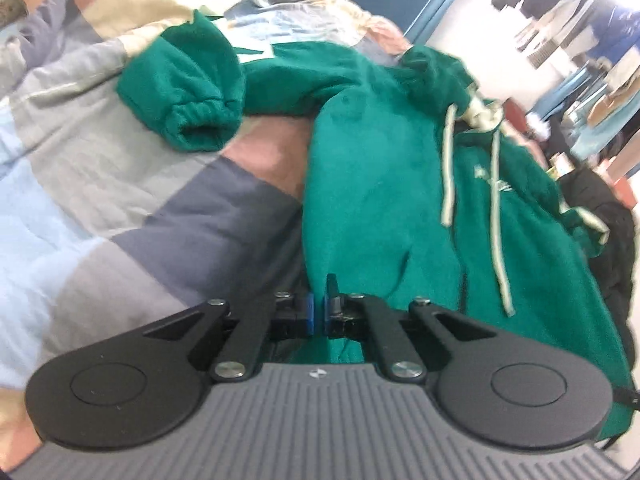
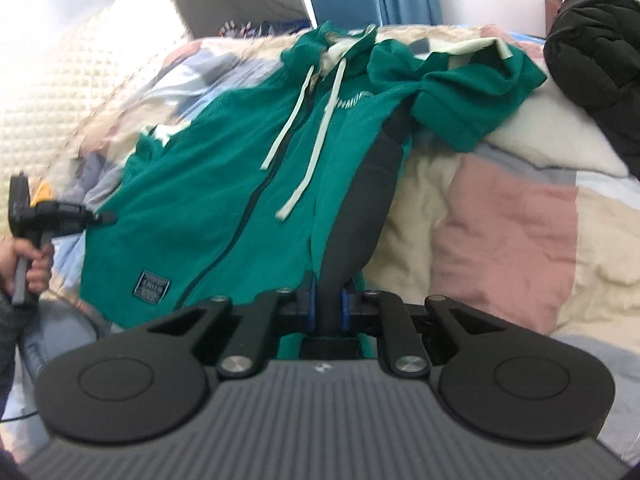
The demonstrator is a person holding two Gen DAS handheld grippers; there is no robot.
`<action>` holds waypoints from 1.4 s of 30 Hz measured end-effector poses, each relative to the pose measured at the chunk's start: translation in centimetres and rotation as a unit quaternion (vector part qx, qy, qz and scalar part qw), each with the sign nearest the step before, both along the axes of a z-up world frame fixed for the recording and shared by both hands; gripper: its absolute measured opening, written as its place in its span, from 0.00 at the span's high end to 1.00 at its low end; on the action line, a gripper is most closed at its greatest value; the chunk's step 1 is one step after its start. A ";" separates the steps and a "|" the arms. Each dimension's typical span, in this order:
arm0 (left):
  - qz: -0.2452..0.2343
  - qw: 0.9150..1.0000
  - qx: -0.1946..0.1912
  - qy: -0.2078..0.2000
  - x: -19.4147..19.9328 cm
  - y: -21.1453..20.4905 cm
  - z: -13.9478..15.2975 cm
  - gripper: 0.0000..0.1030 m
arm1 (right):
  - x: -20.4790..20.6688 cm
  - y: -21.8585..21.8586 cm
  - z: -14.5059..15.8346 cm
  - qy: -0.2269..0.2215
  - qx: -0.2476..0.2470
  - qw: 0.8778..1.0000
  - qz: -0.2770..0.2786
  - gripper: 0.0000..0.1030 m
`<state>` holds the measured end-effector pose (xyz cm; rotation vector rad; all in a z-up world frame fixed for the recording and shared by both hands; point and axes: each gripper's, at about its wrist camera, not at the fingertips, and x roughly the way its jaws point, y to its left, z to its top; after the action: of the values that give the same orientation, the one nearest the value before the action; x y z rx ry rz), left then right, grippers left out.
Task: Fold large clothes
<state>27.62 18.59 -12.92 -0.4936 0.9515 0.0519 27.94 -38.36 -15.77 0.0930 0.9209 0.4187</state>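
Left tongs [image 1: 319,309] clamping hem edge of green fleece zip hoodie [image 1: 384,200]; right tongs [image 2: 329,306] pinching opposite hem edge, dark lining showing between pads. Hoodie lying front-up on patchwork quilt [image 1: 120,184] covering bed, pale drawstrings [image 2: 304,128] trailing down chest, sleeves bunching farther back. Black puffy jacket [image 2: 592,64] sitting beyond.

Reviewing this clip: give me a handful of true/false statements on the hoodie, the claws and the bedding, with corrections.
1. The hoodie is red. False: it is green.
2. The right claw is shut on the hoodie's hem. True.
3. The left claw stands wide open. False: it is shut on the hoodie's edge.
4. The drawstrings are pale. True.
5. A black jacket lies on the patchwork quilt. True.
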 end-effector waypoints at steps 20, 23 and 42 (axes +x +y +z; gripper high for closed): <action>0.006 0.994 0.099 -0.047 1.2 -1.0 7.0 0.52 | 0.8 -0.2 1.7 0.033 0.005 0.995 -0.095 0.77; -0.005 0.993 0.085 -0.081 2.2 -2.5 10.1 0.52 | 1.3 1.4 4.1 0.011 0.022 0.995 -0.097 0.77; -0.109 0.981 0.081 -0.141 6.1 -16.0 5.3 0.52 | 6.4 11.7 0.0 -0.095 0.039 0.986 -0.129 0.77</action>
<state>33.70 2.59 -7.60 -0.2357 0.7105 -0.1347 34.38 -26.64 -15.79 0.2382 0.6924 0.2177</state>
